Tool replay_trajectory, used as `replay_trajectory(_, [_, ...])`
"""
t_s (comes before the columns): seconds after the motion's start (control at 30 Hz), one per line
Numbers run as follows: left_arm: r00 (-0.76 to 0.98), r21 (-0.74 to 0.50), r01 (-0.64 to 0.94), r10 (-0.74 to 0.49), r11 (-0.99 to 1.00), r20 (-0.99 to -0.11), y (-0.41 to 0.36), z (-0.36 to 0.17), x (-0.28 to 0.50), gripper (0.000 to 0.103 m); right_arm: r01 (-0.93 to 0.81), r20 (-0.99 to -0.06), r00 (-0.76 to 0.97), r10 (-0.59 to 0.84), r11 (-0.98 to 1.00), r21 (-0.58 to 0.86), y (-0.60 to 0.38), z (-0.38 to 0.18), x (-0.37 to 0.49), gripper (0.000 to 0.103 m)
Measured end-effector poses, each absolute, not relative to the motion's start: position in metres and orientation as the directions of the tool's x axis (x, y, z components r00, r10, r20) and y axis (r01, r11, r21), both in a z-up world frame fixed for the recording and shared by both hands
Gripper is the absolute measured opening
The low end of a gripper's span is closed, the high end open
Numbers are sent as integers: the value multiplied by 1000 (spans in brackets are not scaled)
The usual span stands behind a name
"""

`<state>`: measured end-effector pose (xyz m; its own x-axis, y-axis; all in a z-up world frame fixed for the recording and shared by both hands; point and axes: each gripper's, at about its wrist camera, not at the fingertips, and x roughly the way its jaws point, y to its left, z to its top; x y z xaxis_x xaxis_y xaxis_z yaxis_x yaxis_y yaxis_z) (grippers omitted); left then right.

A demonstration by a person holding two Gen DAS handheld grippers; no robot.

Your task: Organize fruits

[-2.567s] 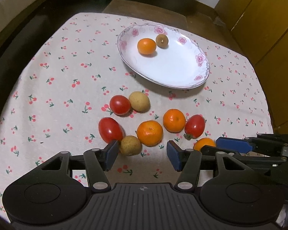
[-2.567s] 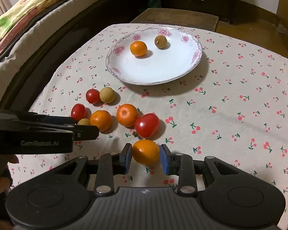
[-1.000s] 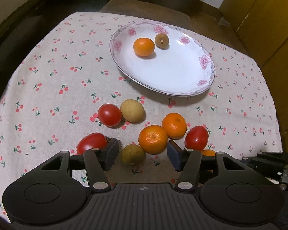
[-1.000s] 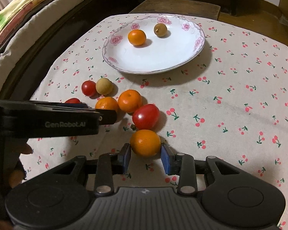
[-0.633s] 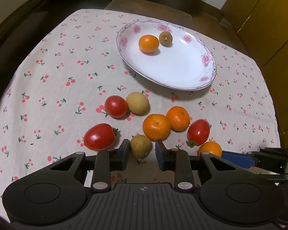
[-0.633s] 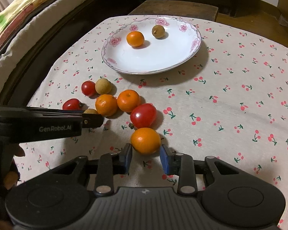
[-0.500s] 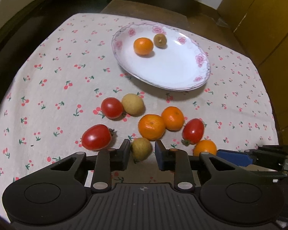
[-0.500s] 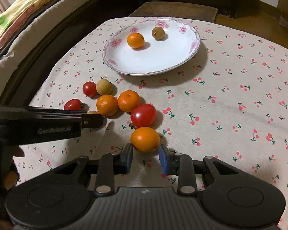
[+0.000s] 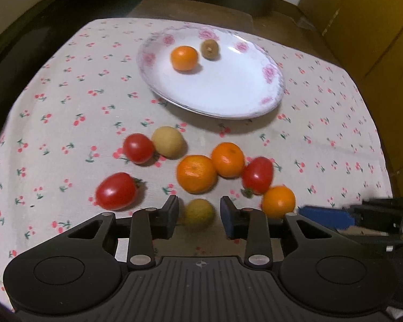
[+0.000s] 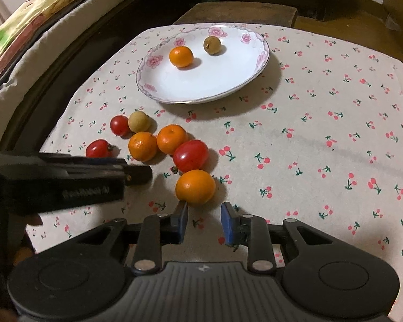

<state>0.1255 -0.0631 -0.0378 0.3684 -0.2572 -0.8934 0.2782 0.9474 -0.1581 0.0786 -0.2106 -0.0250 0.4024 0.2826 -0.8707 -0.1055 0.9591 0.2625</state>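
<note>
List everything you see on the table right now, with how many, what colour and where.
plate: one, white with pink flowers, far middle of the table
oranges: four, orange; one on the plate, three on the cloth
tomatoes: three, red, on the cloth
longans: three, tan; one on the plate, two on the cloth
tablecloth: one, cream with cherries
left gripper: black, open around a longan
right gripper: black, open behind an orange
</note>
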Motion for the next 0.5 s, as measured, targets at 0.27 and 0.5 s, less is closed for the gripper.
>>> replay_trajectory(0.27, [376, -121, 293, -230, 948, -898, -66, -40, 122, 34, -110, -878, 412, 244, 970, 217, -209, -30, 81, 27])
replay_trajectory(0.5, [379, -130, 305, -246, 943, -892, -64, -33, 118, 33, -99, -866, 431, 254, 967, 234, -219, -19, 79, 19])
